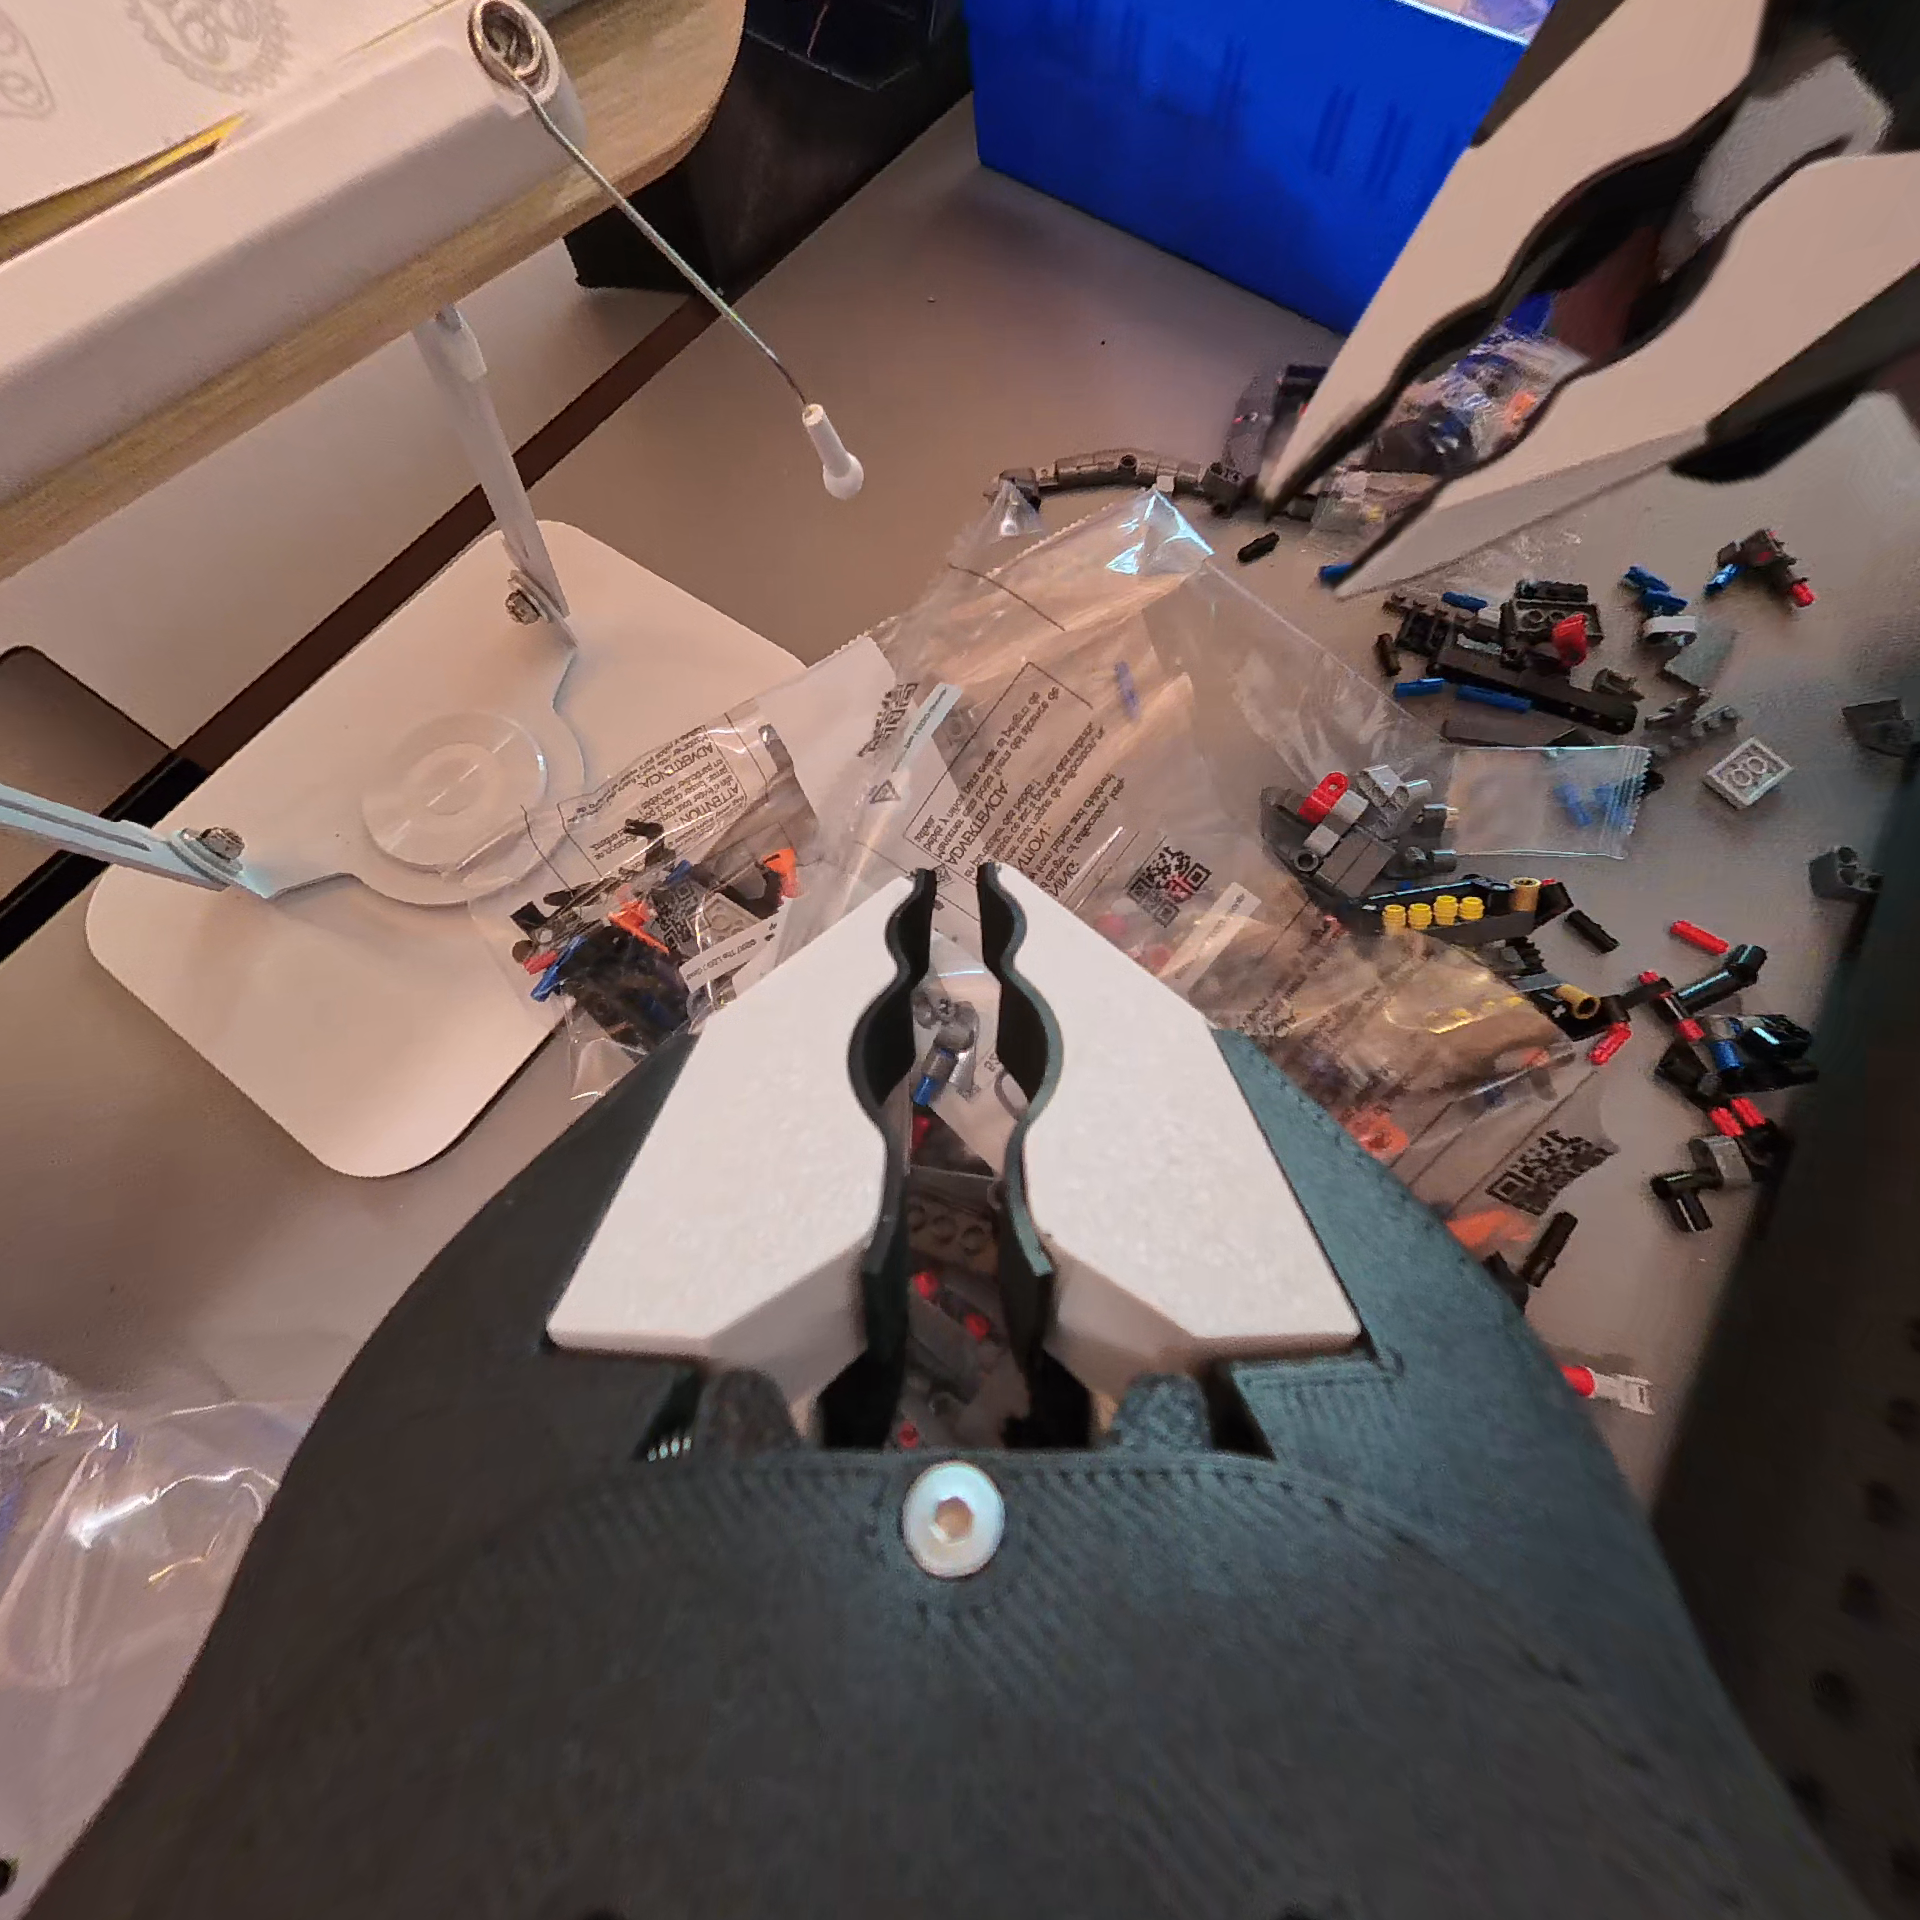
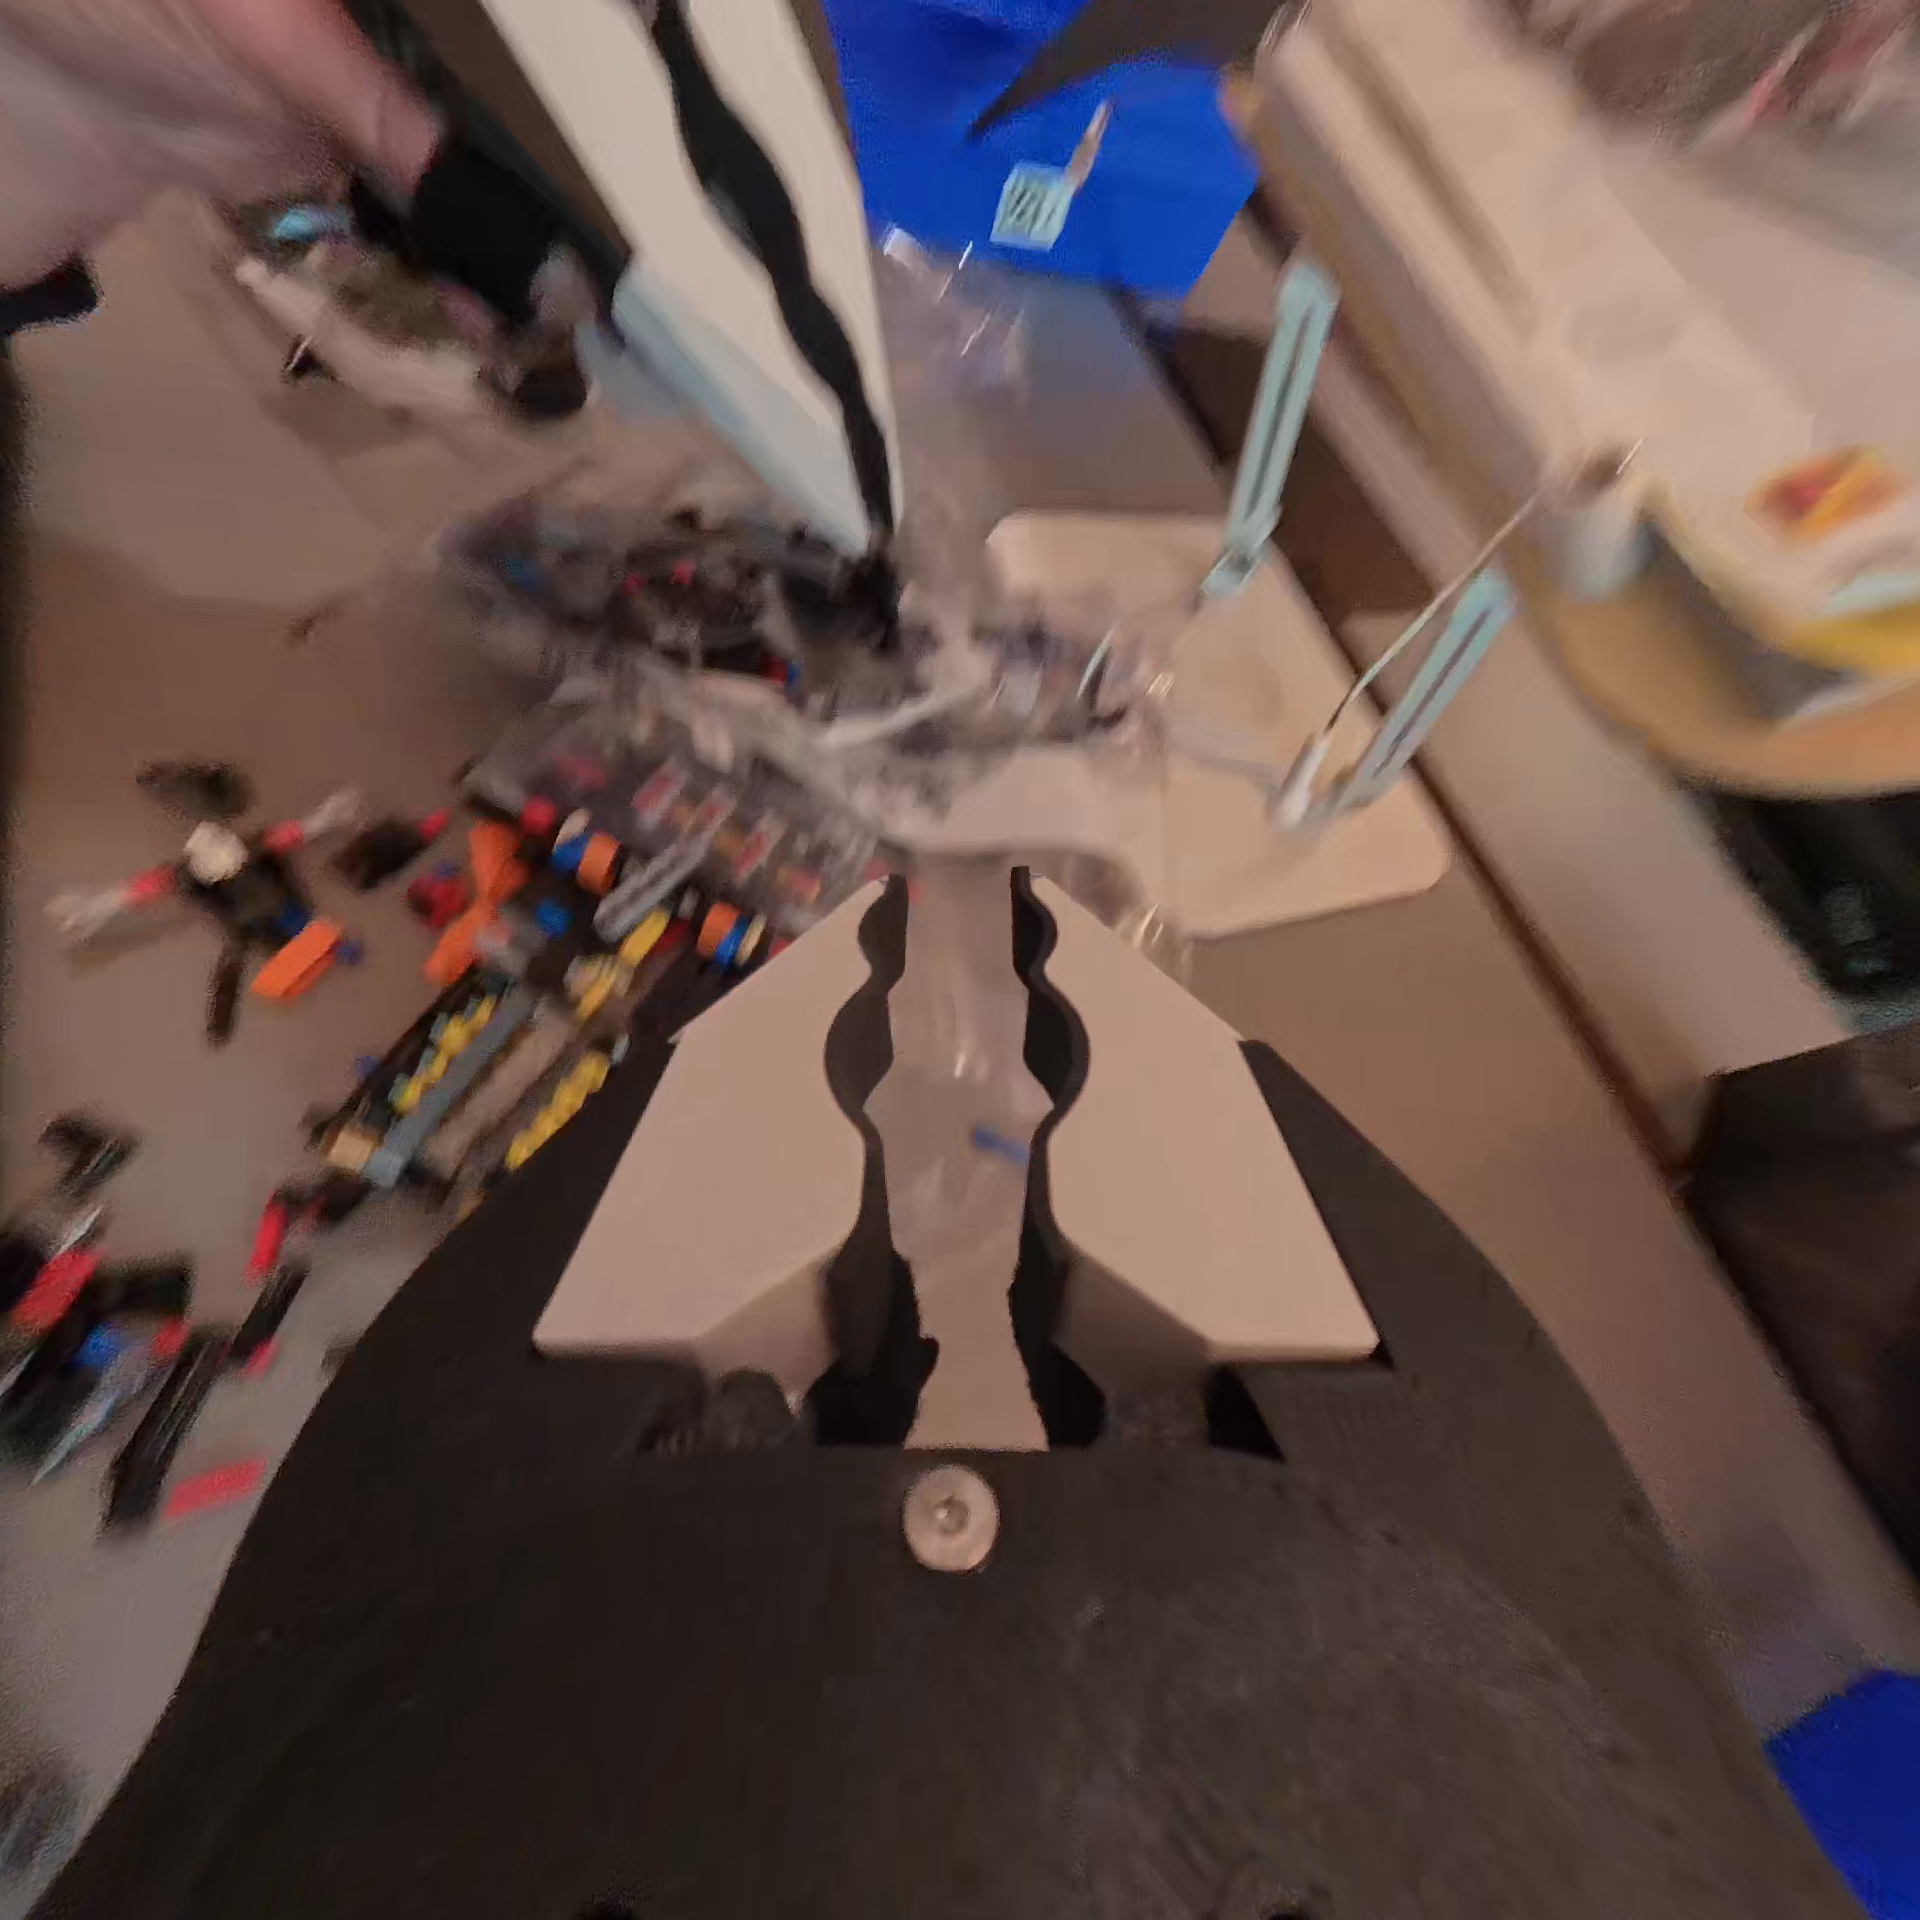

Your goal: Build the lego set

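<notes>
The grey tabletop (image 1: 260, 1226) carries everything, and the biggest thing on it is the white stand (image 1: 312, 966) at the left of the left wrist view, its flat base lying on the table and thin metal arms rising to a raised white and wood board at upper left. A blue box (image 1: 1226, 135) stands at the far edge.

Across the middle lie several clear plastic bags (image 1: 1091, 727), crumpled and overlapping; one at the left, partly on the stand's base, holds small black, blue and orange parts. The loose lego pieces (image 1: 1507, 665) are scattered to the right of the bags: black, grey, red and blue bits, a part-built black assembly with yellow studs (image 1: 1444, 914) near the bags' edge, and a grey linked chain (image 1: 1112, 468) farther back.

The left gripper (image 1: 956, 883) hangs over the bags, its white fingers parted by a narrow gap with nothing pinched between the tips; bag and parts show through the gap below.

The right gripper (image 1: 1304, 540) comes in from upper right in that view, tips low over the far pieces near the chain. Its own view is heavily blurred: its tips (image 2: 961, 883) stand a little apart, with clear plastic seen between the fingers, but whether it grips that plastic I cannot tell
</notes>
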Demonstrator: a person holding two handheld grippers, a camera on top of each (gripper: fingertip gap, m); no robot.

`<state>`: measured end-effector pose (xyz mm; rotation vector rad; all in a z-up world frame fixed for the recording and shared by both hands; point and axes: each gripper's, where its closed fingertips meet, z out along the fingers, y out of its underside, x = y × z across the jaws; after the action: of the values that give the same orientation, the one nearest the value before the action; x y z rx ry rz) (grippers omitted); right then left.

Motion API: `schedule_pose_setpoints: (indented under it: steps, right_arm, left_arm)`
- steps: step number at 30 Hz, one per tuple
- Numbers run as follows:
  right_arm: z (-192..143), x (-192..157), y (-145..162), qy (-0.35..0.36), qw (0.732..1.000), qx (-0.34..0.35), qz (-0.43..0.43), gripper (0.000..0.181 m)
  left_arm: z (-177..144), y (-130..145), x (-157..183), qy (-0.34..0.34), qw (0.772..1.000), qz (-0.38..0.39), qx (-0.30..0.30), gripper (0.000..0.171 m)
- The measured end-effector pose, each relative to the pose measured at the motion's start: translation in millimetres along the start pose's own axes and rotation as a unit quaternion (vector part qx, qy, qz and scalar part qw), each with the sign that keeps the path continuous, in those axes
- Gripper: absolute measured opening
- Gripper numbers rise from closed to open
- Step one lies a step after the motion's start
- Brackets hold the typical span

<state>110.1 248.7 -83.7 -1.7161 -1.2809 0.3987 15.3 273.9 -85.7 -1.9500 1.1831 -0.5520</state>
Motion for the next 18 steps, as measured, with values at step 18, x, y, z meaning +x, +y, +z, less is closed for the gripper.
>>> schedule_pose_setpoints:
  steps: [18]
  right_arm:
    - [-36, -18, 149, -0.097, 0.955, -0.277, 0.038, 0.018]
  left_arm:
    - [8, 4, 4, 0.001, 1.000, 0.008, -0.012, 0.005]
